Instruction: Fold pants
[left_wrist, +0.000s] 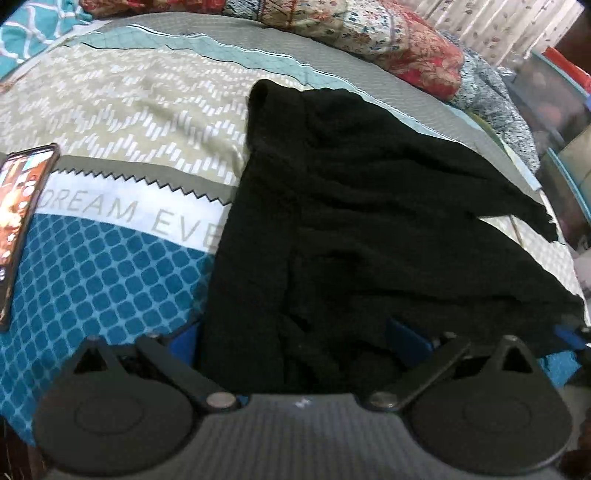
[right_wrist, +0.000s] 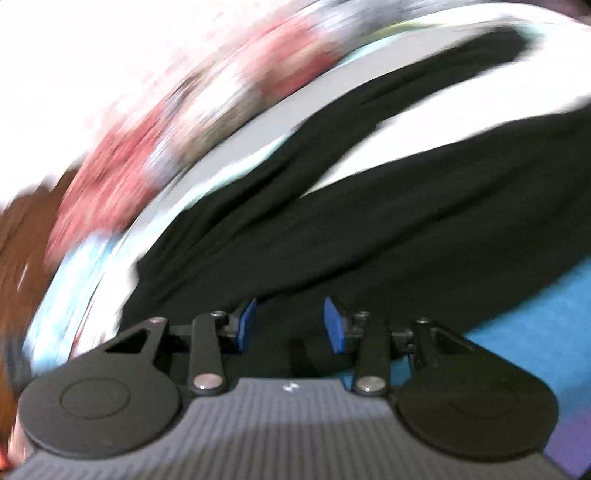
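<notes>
**Desk:** What sits nearest the lens in the left wrist view?

**Photographer:** At the bottom of the frame, the left gripper (left_wrist: 299, 332), black arms with blue pads, its jaws spread wide and released. The crumpled near end of the black knit pants (left_wrist: 354, 221) lies between the pads, which stand clear of the cloth on both sides.

**Desk:** And the pants themselves?

**Photographer:** They run from bottom centre up to the upper middle of the frame, with a second leg trailing toward the right edge, all on the patterned bedsheet (left_wrist: 110, 266) of blue diamonds, a white lettered band and beige zigzags.

**Desk:** Anything else on the bed?

**Photographer:** A smartphone with a lit screen (left_wrist: 20, 221) at the left edge, well apart from the pants. Farther back, along the top, floral quilts in red and cream (left_wrist: 388, 40).

**Desk:** The right wrist view?

**Photographer:** Heavily blurred. The right gripper (right_wrist: 291, 325) at bottom centre is part-open, its blue pads apart with nothing pinched between them. The same pants (right_wrist: 369, 221) spread just beyond the pads, two legs forking toward the upper right.
</notes>
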